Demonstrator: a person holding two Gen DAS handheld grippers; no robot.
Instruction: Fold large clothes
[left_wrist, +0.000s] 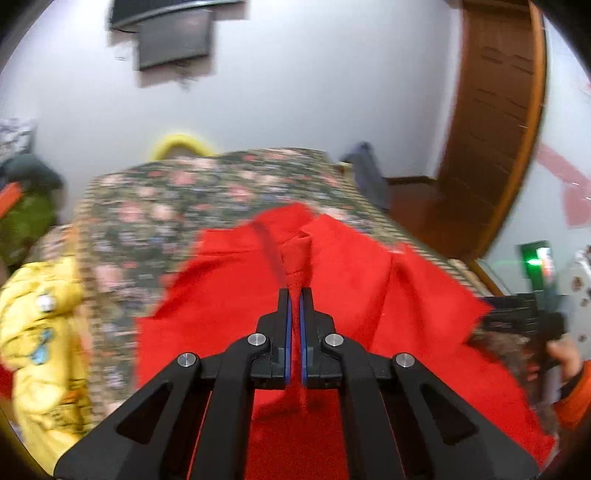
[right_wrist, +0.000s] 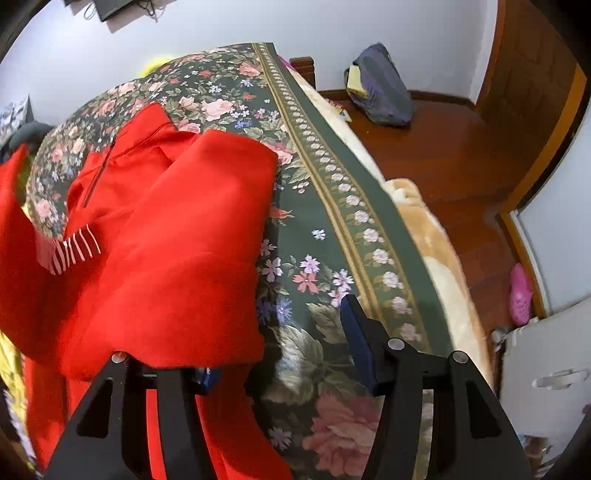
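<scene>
A large red garment (right_wrist: 173, 236) lies spread over a bed covered with a dark green floral bedspread (right_wrist: 325, 229). In the right wrist view its collar and a short dark zipper (right_wrist: 99, 173) sit at the far left, and a folded panel of red cloth lies across the middle of the bed. A cuff with thin white stripes (right_wrist: 75, 249) shows at the left, on a part of the garment raised off the bed.

The left gripper (left_wrist: 294, 295) is clenched on a fold of the red garment: in the left wrist view its two blue-padded fingers (left_wrist: 287, 325) stand nearly together with a thin ridge of red cloth pinched between them. The cloth fans out from that grasp to both sides.

The right gripper (right_wrist: 280, 339) is released, its fingers well apart. Its right finger stands over the bare bedspread just beside the garment's right edge; its left finger is mostly hidden under the near edge of the red cloth.

A yellow jacket (left_wrist: 40, 332) with a small blue print lies at the near left of the bed; the print is too blurred to read. No brand or writing can be made out on the red garment. A grey-blue bundle (right_wrist: 380, 88) lies on the wooden floor (right_wrist: 454, 155) at the far right.
</scene>
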